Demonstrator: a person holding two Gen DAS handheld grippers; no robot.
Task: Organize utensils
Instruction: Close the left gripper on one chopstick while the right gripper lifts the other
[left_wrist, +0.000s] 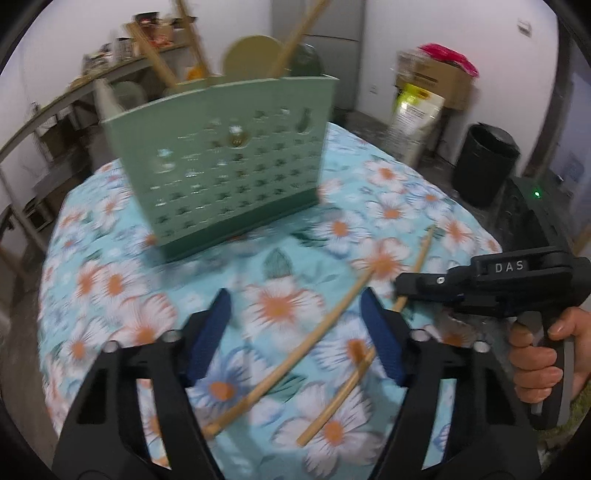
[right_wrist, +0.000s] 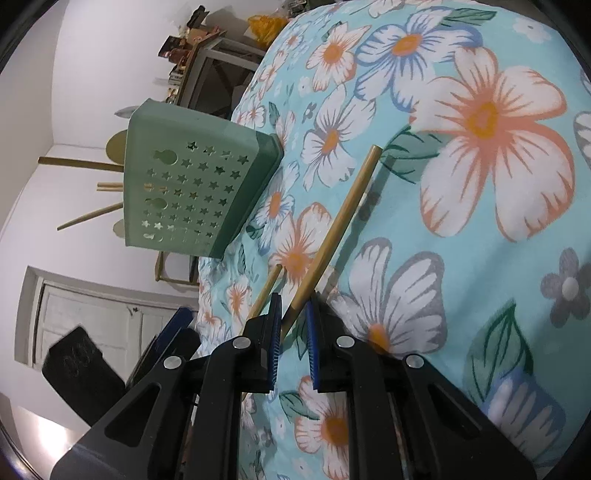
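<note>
A green perforated utensil holder (left_wrist: 229, 158) stands on the flowered tablecloth (left_wrist: 122, 288) and holds several wooden utensils (left_wrist: 295, 37); it also shows in the right wrist view (right_wrist: 192, 188). Two wooden sticks lie on the cloth: one (left_wrist: 295, 354) between my left gripper's (left_wrist: 295, 317) open blue pads, another (left_wrist: 369, 354) to its right. My right gripper (right_wrist: 293, 306) is shut on the right stick (right_wrist: 332, 232); the other stick (right_wrist: 264, 295) lies just left of its fingers. The right gripper shows in the left wrist view (left_wrist: 406, 288).
A black bin (left_wrist: 487, 162) and cardboard boxes (left_wrist: 432, 77) stand past the table's far right edge. Cluttered shelves (left_wrist: 110, 66) run along the left wall. A white door (right_wrist: 92, 325) shows in the right wrist view.
</note>
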